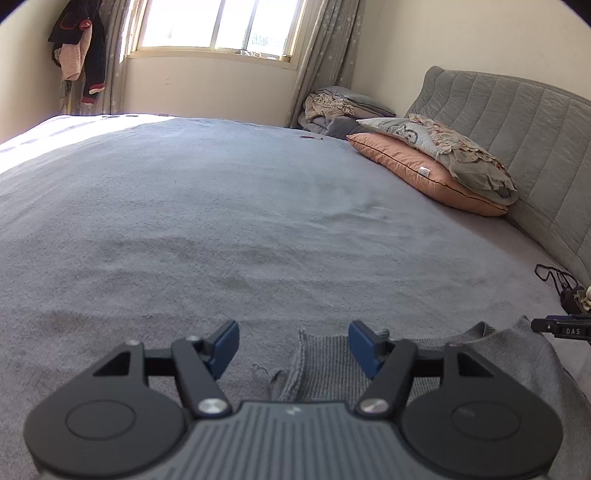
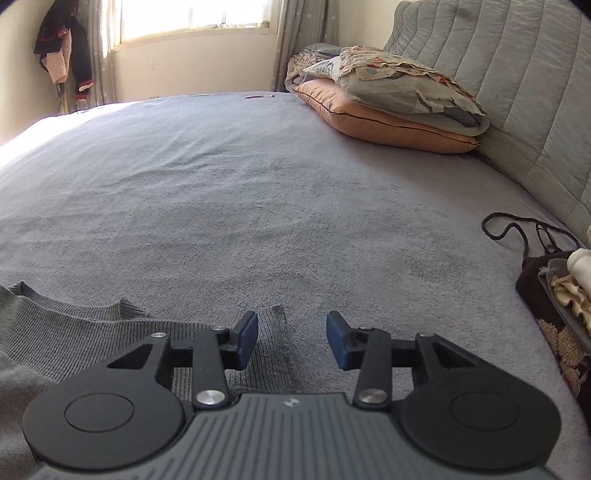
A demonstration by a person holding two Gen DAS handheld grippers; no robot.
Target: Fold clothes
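A grey ribbed knit sweater (image 1: 325,365) lies flat on the grey bed cover, at the near edge of both views. In the left wrist view its ribbed left corner sits between my fingers; my left gripper (image 1: 293,347) is open just above it. In the right wrist view the sweater (image 2: 74,332) spreads to the left, and its ribbed right corner (image 2: 275,339) lies under my open right gripper (image 2: 291,339). Neither gripper holds anything. The right gripper's tip (image 1: 561,328) shows at the right edge of the left wrist view.
The grey bed cover (image 1: 221,221) stretches far ahead. Stacked pillows (image 1: 436,162) lie against the padded headboard (image 1: 517,122) at the right. A dark bag with a cord and some clothes (image 2: 554,295) sits at the right. A window (image 1: 218,26) and hanging clothes (image 1: 77,51) are at the back.
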